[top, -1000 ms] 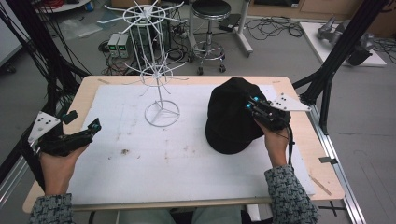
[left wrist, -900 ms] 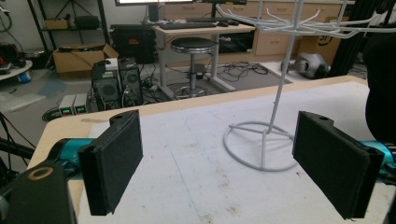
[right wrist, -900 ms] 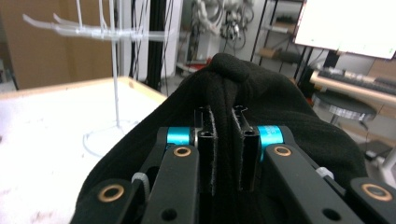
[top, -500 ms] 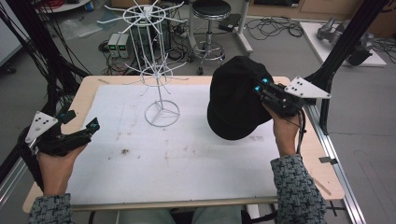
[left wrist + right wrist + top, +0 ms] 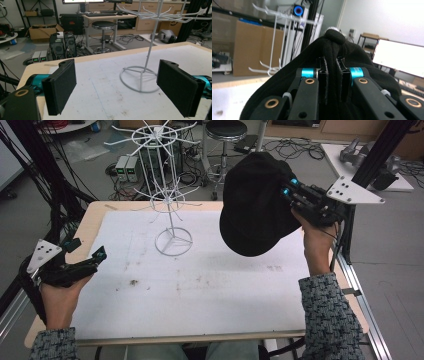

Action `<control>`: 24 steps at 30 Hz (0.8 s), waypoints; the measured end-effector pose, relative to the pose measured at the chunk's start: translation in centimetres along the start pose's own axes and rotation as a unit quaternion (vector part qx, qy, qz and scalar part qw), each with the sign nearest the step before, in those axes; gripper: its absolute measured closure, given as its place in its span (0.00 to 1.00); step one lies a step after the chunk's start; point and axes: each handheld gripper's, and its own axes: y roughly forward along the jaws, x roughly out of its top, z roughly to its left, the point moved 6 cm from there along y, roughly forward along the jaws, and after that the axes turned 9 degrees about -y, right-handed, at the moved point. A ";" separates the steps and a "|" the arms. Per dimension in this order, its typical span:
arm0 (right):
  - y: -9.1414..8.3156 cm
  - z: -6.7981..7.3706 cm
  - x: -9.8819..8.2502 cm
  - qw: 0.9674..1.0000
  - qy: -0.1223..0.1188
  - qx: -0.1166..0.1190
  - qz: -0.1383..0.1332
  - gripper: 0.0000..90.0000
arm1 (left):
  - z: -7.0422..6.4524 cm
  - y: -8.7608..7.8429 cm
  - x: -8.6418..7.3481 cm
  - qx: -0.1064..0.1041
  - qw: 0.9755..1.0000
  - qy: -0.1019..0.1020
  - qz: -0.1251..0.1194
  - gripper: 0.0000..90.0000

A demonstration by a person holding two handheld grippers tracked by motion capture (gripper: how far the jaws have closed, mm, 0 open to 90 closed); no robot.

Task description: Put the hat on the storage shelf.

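the right gripper view shows what the high view cannot: the right gripper point(image 5: 331, 82) has its jaws pressed on a fold of the black cap point(image 5: 352, 55), the cloth bunched between the pads, with the cap's top button just above them. the high view gives the wider layout instead: the cap point(image 5: 257, 205) is held up in the air over the far right part of the table point(image 5: 210, 285), clear of the white mat, by the right gripper point(image 5: 292, 190). its crown is toward the far side and its brim hangs down toward the near side, so its long axis runs far to near and tilts downward. the opening of the cap faces away from the camera and cannot be seen.

the white wire rack point(image 5: 167, 195) stands on its ring base on the far left-centre of the mat, well apart from the cap. in the left gripper view the rack point(image 5: 150, 50) has its upper arms cut off by the frame top. the left gripper point(image 5: 125, 87) is spread wide with nothing between its pads, low over the left edge of the table point(image 5: 82, 265).
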 end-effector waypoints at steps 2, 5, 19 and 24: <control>0.1 -0.1 0.5 1.000 -0.001 0.003 -0.007 0.93 | 0.0 0.0 0.0 -0.001 1.000 0.001 0.000 0.18; 0.4 -0.2 2.4 1.000 -0.006 0.011 -0.025 0.93 | 0.0 -0.1 0.1 -0.001 1.000 0.001 0.000 0.18; 1.7 0.0 8.1 0.996 -0.011 0.034 -0.083 0.93 | 0.0 0.0 0.1 -0.002 1.000 0.001 -0.001 0.18; 1.9 0.4 10.3 0.992 -0.004 0.052 -0.112 0.93 | 0.0 -0.1 0.2 -0.001 1.000 0.000 -0.004 0.18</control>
